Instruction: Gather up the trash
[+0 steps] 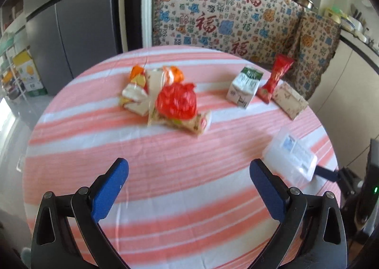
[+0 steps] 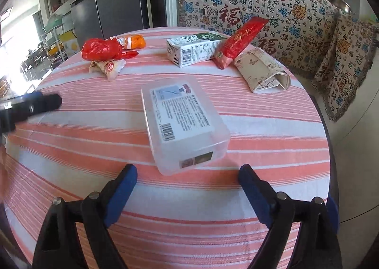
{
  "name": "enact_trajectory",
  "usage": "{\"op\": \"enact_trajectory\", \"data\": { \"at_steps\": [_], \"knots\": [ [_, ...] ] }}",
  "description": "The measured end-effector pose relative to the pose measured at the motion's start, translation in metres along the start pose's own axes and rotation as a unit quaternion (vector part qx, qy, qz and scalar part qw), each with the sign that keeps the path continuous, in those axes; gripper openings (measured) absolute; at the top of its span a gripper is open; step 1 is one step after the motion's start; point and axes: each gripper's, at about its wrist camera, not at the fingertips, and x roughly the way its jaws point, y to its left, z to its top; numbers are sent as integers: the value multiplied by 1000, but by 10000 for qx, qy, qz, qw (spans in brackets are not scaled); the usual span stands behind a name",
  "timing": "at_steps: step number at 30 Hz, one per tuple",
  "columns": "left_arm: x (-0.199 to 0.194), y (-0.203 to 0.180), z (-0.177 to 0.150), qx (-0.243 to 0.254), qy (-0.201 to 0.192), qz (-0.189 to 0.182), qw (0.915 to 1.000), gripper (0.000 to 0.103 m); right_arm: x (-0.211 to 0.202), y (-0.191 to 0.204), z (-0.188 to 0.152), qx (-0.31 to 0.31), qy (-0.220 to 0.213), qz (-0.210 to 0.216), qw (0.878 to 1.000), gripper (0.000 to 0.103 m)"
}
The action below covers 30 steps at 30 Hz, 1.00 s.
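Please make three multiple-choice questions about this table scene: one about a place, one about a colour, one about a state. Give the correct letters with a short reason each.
1. What leans on the milk carton?
A. red wrapper
B. clear plastic box
C. orange packet

2. What colour is the crumpled plastic bag?
A. blue
B. red
C. green

3. How does the right gripper stand?
A. shut on the box
B. shut on nothing
C. open, holding nothing

Answers:
1 A: the red wrapper rests tilted against the carton's end.
2 B: the bag is bright red beside the orange packet.
3 C: its fingers stand wide apart just short of the clear plastic box, not touching it.
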Motion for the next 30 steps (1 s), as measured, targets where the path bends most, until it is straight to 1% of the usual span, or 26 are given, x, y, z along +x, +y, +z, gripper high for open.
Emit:
{"op": "enact_trajectory", "data": {
  "at_steps": [3,5,6,7,8,9,10,11,13,16,18,21,23,25,26,27,28,29,30],
  "knots": [
    [23,-2,43,238,184,125,9995,102,-1,1,-1,-6,-11,-16,10000,90],
    [45,-5,57,437,409,254,9979,101,0,3,-1,-10,-20,-21,10000,90],
    [57,-8,60,541,556,323,9965,97,0,3,-1,-6,-23,-21,10000,90],
    [67,-10,59,633,669,416,9949,90,0,3,-1,-2,-25,-19,10000,90],
    [76,-11,57,700,767,521,9932,68,0,2,-1,-5,-24,-17,10000,90],
    [81,-11,57,707,812,542,9927,43,0,2,-1,-7,-23,-15,10000,90],
    [82,-10,58,673,806,466,9934,37,0,2,-1,-9,-23,-16,10000,90],
    [81,-7,58,606,760,368,9946,35,0,2,-1,-8,-23,-16,10000,90],
    [69,-2,57,476,534,274,9971,32,0,2,-1,-8,-23,-15,10000,90],
    [35,3,55,349,208,140,9991,31,0,2,-1,-6,-25,-12,10000,90],
    [6,8,40,291,55,107,9995,31,0,2,-1,-4,-26,-11,10000,90],
    [-20,18,3,127,77,45,9999,32,0,2,-1,-4,-26,-13,10000,90],
    [-26,22,-27,35,171,71,9998,32,0,2,-1,-6,-25,-11,10000,90],
    [-24,24,-56,-109,299,77,9995,36,0,2,-1,-6,-24,-12,10000,90],
    [-20,24,-68,-143,366,101,9992,41,0,2,-1,-7,-25,-11,10000,90],
    [-17,24,-79,-158,413,103,9990,53,0,2,-1,-28,-23,-16,10000,90],
    [-12,25,-87,-174,461,102,9987,63,0,2,-1,-28,-23,-18,10000,90],
    [-7,26,-92,-206,518,134,9984,79,0,2,-1,-28,-23,-15,10000,90],
    [-2,28,-96,-245,558,190,9980,87,0,2,-1,-28,-24,-15,10000,90]
  ]
}}
